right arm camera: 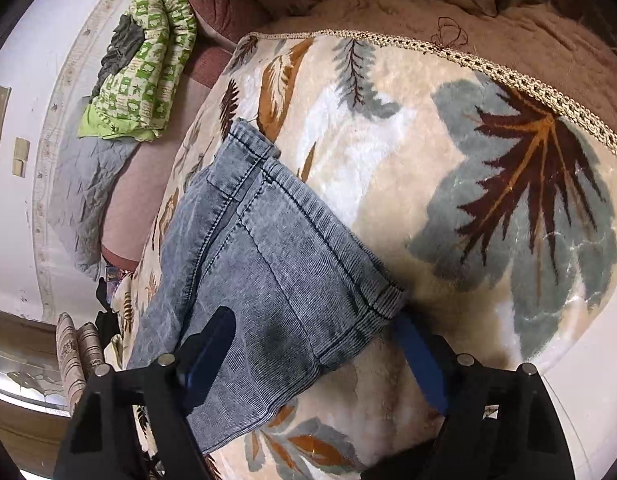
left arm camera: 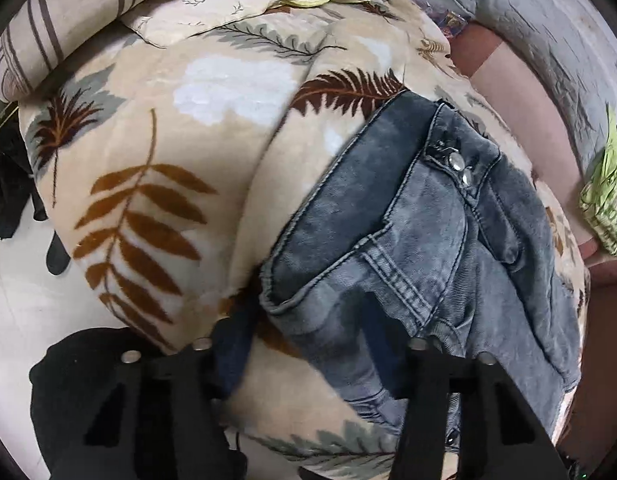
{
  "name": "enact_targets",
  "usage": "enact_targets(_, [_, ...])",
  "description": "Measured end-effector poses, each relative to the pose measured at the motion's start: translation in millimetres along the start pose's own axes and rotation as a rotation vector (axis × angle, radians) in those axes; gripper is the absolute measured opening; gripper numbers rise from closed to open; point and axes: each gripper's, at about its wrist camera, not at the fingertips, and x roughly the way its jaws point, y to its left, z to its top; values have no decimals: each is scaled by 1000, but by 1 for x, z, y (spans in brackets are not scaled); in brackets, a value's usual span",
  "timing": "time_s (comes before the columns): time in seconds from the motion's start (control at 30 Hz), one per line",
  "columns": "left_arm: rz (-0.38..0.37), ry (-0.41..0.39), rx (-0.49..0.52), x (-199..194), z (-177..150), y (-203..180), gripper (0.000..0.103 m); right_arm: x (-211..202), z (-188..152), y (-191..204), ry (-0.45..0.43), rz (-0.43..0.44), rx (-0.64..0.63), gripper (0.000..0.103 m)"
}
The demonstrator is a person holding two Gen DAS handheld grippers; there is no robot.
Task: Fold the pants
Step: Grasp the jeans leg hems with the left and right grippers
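Grey-blue jeans point(left arm camera: 408, 240) lie on a cream leaf-patterned blanket point(left arm camera: 168, 140). The left wrist view shows their waist end, with two metal buttons point(left arm camera: 454, 166). My left gripper point(left arm camera: 304, 332) straddles the near waistband corner: one finger is on the blanket beside it, the other over the denim. The fabric lies loose between the jaws. In the right wrist view the leg hems of the jeans point(right arm camera: 268, 248) rest on the blanket point(right arm camera: 448, 152). My right gripper point(right arm camera: 314, 320) stands wide over the hem corner, with one finger above the denim and one beside it.
A green patterned cloth point(right arm camera: 148, 60) and a grey quilt point(right arm camera: 80, 184) lie on the pink bedding beyond the jeans. A striped pillow point(left arm camera: 48, 28) sits at the blanket's far left. A dark garment point(left arm camera: 8, 192) hangs at the left edge. A brown blanket point(right arm camera: 508, 12) borders the lace trim.
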Motion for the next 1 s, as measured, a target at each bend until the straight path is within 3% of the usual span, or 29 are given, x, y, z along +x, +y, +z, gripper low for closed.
enact_targets(0.03, [1,1,-1,-1,0,2,39,0,0,2,0,-11,-11,78])
enact_targets(0.07, [5,1,4,-2,1,3,20,1,1,5,-1,-18,-22,74])
enact_targets(0.1, [-4,-6,19,-4,2,4,7,1,2,7,3,-25,-38,52])
enact_targets(0.13, [-9,-8,41,-6,2,2,7,3,3,10,18,-23,-51,26])
enact_targets(0.23, [-7,-69,88,-22,5,-6,6,-1,2,22,5,-47,-106,12])
enact_targets(0.4, [-1,-223,151,-67,5,-15,6,-37,-7,46,-76,-88,-223,11])
enact_targets(0.47, [17,-215,169,-68,4,-13,8,-35,-14,34,-58,-138,-227,11])
enact_targets(0.57, [60,-106,173,-41,1,-5,12,-8,-13,-4,58,-181,-108,21])
enact_targets(0.63, [104,-67,139,-34,4,7,29,-14,-12,-7,35,-146,-96,27])
enact_targets(0.67, [98,-70,118,-36,7,12,50,-20,-10,-2,18,-155,-113,32])
enact_targets(0.7, [86,-101,93,-45,11,16,62,-28,-7,4,-19,-168,-134,49])
enact_targets(0.73, [87,-137,80,-53,13,16,64,-38,-2,12,-60,-162,-154,66])
enact_targets(0.87, [29,-241,119,-80,23,-2,74,-57,18,48,-136,-65,-213,67])
enact_targets(1.0, [-46,-216,197,-72,19,-33,75,-35,23,61,-62,18,-214,67])
